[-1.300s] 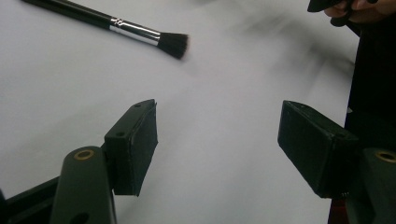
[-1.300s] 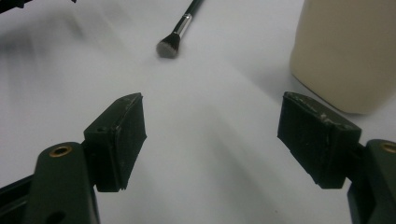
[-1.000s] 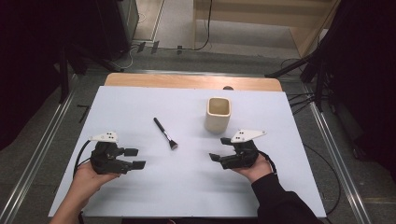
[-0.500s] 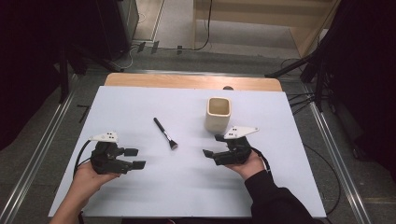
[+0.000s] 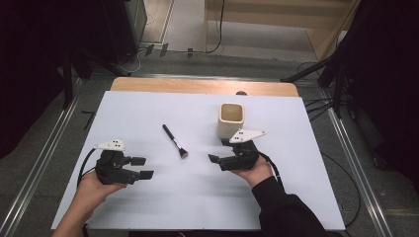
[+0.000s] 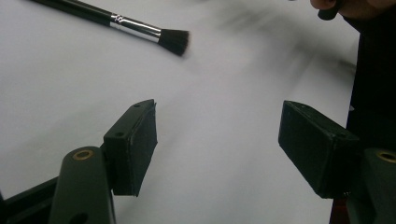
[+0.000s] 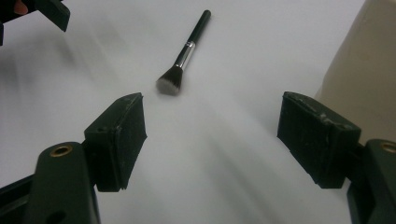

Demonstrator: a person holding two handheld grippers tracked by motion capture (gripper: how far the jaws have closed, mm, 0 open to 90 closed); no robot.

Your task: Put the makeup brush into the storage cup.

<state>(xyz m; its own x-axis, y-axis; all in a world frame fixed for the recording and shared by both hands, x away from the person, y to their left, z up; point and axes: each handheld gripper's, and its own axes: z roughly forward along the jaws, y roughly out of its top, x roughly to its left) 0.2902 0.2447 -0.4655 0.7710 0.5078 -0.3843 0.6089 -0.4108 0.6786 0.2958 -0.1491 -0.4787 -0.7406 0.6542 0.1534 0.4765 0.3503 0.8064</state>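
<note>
High view: a makeup brush (image 5: 175, 141) is laid on the white table (image 5: 148, 197), between the left gripper (image 5: 141, 168) and right gripper (image 5: 213, 159), apart from both. A beige cup (image 5: 230, 120) is stood just behind the right gripper.

Left gripper view: jaws are spread wide, empty; the brush handle is cut off.

Right gripper view: jaws are spread wide, empty; the cup is cropped at right.

No readable text anywhere I can see; the brush (image 6: 116, 19) ferrule may carry a mark, too blurred to tell.
</note>
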